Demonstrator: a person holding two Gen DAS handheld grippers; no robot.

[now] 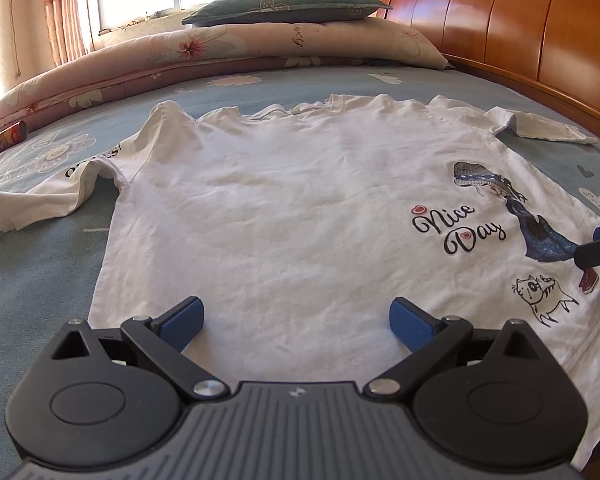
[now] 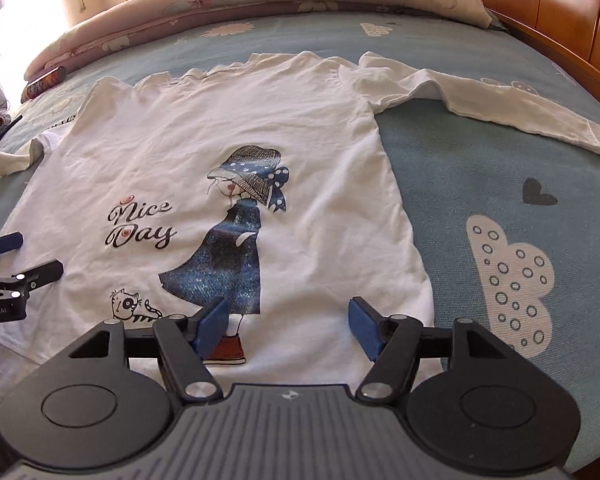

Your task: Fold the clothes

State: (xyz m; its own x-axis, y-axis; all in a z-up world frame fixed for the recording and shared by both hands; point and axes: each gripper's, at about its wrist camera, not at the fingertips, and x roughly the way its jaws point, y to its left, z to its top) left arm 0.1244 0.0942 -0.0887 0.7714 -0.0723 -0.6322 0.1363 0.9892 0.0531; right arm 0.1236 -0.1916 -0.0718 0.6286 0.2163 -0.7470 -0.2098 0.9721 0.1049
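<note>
The left tool (image 1: 296,322) and right tool (image 2: 288,328) are both gaping wide with nothing gripped, hovering at lower centre over the white shirt (image 1: 300,208) lying flat on the bed (image 2: 460,184)

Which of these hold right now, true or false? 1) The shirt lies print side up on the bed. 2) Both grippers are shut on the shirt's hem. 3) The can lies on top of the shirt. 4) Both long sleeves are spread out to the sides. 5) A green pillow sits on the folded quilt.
1) The shirt lies print side up on the bed: true.
2) False. The left gripper and the right gripper are both open above the hem, with nothing between their fingers.
3) False. The can lies on the bed, apart from the shirt.
4) True: neither sleeve is folded in yet.
5) The pillow on the quilt: true.
</note>
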